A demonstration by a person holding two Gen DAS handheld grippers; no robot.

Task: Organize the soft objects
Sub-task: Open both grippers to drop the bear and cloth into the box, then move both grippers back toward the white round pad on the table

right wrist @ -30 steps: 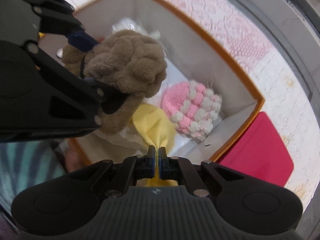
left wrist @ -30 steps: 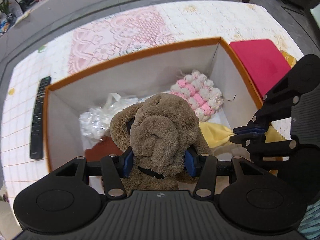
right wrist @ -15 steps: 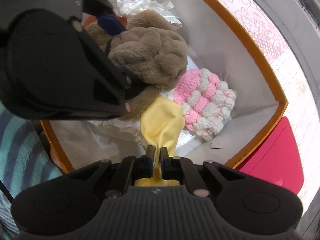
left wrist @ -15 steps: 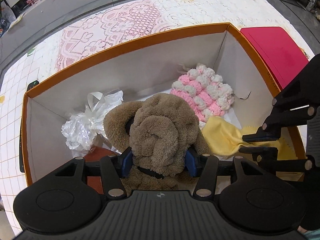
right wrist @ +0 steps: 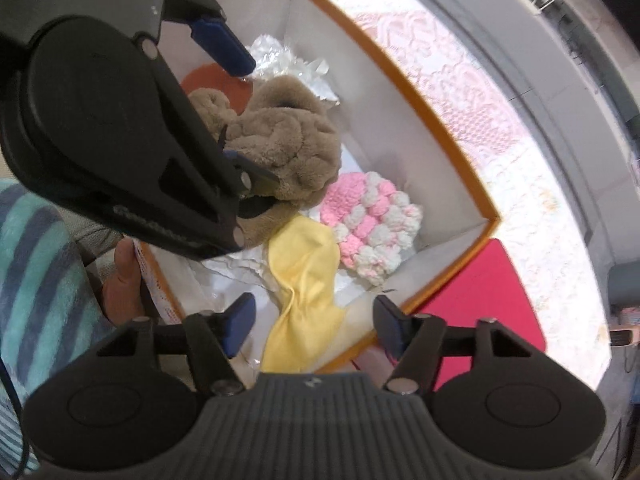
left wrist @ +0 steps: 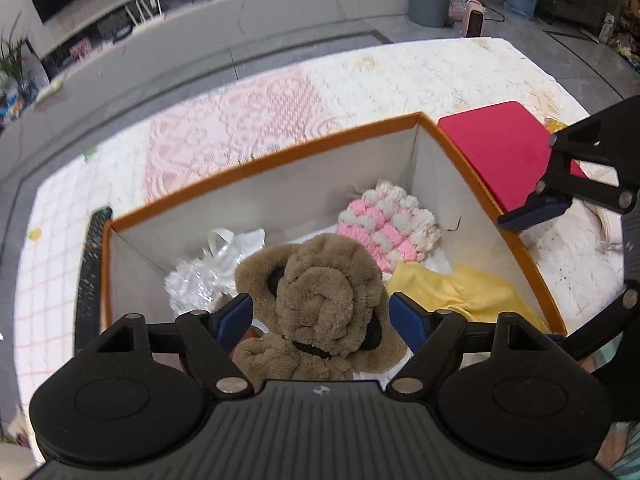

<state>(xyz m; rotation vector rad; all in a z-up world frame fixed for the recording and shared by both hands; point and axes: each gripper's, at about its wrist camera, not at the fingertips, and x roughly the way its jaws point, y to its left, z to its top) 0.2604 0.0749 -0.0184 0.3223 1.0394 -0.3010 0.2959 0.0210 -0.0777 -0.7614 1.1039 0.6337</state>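
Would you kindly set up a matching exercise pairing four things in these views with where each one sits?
Things:
1. brown plush toy
2. pink-and-white knitted piece
3. red pad
4. remote control

Places:
A. on the tablecloth, outside the box's left wall
B. in the box's far right corner
C. between the open left gripper fingers
D. on the table, beside the box's right wall

Pairs: 1-C, 2-B, 3-D, 4-A

One orange-rimmed box [left wrist: 280, 152] holds one brown plush toy [left wrist: 320, 296], one pink-and-white knitted piece [left wrist: 386, 228], one yellow cloth [left wrist: 460, 292] and one clear plastic bag [left wrist: 208, 272]; beside it lie one red pad [left wrist: 496, 152] and one remote [left wrist: 90, 276]; two claws [left wrist: 320, 318] [right wrist: 310, 322]
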